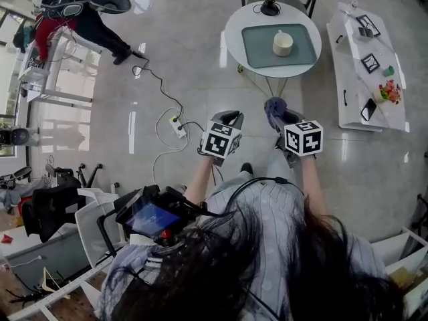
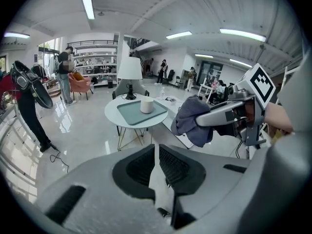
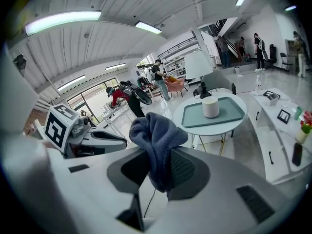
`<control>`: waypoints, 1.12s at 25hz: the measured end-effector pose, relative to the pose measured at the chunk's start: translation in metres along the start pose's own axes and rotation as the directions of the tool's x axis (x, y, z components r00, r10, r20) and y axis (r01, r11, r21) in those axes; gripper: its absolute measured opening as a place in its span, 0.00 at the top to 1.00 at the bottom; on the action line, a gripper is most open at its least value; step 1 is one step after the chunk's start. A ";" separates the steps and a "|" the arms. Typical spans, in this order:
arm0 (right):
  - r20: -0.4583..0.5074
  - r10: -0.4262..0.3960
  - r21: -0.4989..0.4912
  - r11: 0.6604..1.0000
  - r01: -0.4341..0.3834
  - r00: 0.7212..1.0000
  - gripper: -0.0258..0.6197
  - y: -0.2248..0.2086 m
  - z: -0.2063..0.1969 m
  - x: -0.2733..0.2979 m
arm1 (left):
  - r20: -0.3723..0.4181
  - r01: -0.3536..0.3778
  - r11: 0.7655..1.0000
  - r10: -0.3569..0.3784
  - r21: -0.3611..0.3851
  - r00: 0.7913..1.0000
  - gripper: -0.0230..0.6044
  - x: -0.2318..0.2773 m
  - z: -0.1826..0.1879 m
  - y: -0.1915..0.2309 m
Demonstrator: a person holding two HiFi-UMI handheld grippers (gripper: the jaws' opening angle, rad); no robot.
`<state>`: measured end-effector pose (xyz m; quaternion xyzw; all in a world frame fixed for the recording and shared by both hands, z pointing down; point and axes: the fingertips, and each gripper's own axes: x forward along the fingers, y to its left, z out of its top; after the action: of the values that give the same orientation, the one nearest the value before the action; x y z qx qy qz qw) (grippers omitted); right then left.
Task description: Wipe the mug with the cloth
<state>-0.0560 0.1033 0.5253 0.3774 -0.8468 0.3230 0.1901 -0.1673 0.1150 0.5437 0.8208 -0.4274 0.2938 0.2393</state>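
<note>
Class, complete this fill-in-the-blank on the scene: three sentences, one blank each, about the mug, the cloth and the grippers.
1. The cloth is clamped in the ___ gripper.
2. The mug stands on a green ___ on the round table.
3. The left gripper, its jaws together, holds ___.

Missing words: right; tray; nothing.

Floor: glossy pale grey floor [image 1: 180, 39] under you, with a white power strip [image 1: 178, 127] and a black cable [image 1: 159, 84] lying on it.
Table: a round white table [image 1: 233, 35] ahead of you, with a white-shaded lamp [image 2: 130, 68] at its far edge.
Cabinet: a long white cabinet [image 1: 354, 59] just right of that table.
Ceiling: white and ribbed, with lit strip lights [image 2: 88, 5].
Windows: bright windows [image 2: 46, 50] on your left.
</note>
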 end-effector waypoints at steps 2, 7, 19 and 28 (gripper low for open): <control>0.010 -0.014 0.012 1.000 0.014 1.000 0.81 0.010 -0.010 -0.008 | 0.012 0.015 1.000 -0.015 0.002 1.000 0.89 -0.008 -0.007 -0.005; 0.035 -0.050 0.034 0.998 0.049 0.998 0.81 0.032 -0.034 -0.031 | 0.051 0.054 0.998 -0.053 -0.025 0.997 0.89 -0.031 -0.019 -0.025; 0.046 -0.089 0.035 0.996 0.088 0.995 0.81 0.070 -0.081 -0.062 | 0.070 0.107 0.994 -0.105 -0.029 0.992 0.89 -0.056 -0.059 -0.056; 0.036 -0.111 0.017 0.994 0.110 0.993 0.81 0.076 -0.103 -0.078 | 0.072 0.161 0.987 -0.162 0.028 0.984 0.89 -0.050 -0.056 -0.088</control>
<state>-0.0552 0.2528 0.5243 0.4310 -0.8256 0.3113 0.1893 -0.1319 0.2252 0.5370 0.8656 -0.3647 0.2475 0.2375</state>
